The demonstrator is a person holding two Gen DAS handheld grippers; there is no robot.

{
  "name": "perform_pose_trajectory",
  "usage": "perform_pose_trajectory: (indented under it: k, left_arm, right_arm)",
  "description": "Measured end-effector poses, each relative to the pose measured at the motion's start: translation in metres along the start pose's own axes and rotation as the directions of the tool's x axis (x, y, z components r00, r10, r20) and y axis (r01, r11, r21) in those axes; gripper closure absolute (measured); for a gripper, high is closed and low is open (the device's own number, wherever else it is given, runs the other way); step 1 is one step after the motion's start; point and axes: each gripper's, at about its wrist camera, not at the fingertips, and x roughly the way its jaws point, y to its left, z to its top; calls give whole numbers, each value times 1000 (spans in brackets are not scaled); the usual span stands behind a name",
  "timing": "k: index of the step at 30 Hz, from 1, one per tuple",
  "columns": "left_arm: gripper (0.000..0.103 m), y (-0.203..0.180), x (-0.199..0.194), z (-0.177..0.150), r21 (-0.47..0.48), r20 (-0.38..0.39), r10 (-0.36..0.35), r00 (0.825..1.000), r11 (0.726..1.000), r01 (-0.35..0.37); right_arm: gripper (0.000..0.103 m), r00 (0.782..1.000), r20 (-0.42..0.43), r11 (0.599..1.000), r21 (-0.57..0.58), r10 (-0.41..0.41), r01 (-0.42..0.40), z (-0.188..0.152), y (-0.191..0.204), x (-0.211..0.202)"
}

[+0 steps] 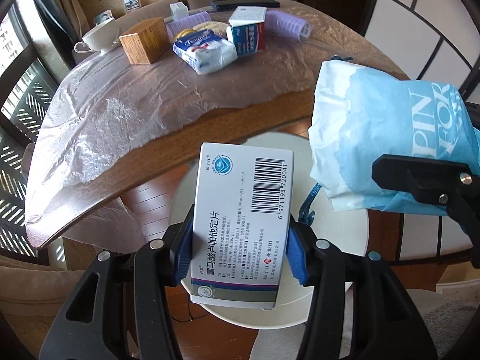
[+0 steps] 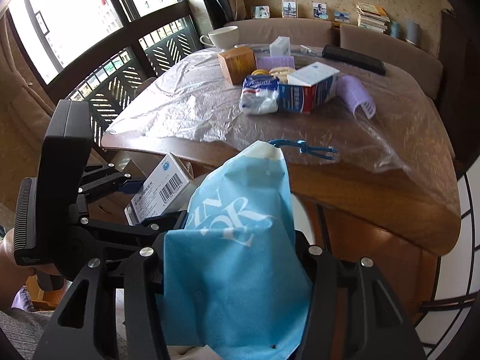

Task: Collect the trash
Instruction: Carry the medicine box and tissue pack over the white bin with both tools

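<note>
Your left gripper (image 1: 240, 249) pinches the medicine box (image 1: 240, 222), held off the table edge. Your right gripper (image 2: 237, 258) clamps the blue bag (image 2: 240, 255), just right of the box. Step: bagging. Next, probably: find the bag's mouth, drop the box in.

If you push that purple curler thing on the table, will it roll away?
Probably: the purple hair roller is a cylinder lying on its side. It looks hollow and light, so it should move easily. The crinkled plastic sheet might slow it.
</note>
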Motion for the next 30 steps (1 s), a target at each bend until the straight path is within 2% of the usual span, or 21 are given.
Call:
perform_pose_trajectory:
  k: [18, 30]
  left_arm:
    - [50, 0, 38, -35, 45, -89, -8, 996, 999, 12]
    - [50, 7, 65, -39, 44, -135, -5, 991, 999, 11]
  right_arm:
    - [50, 996, -85, 999, 11, -37, 38, -30, 12, 32]
    - [50, 988, -149, 999, 26, -28, 33, -38, 4, 64]
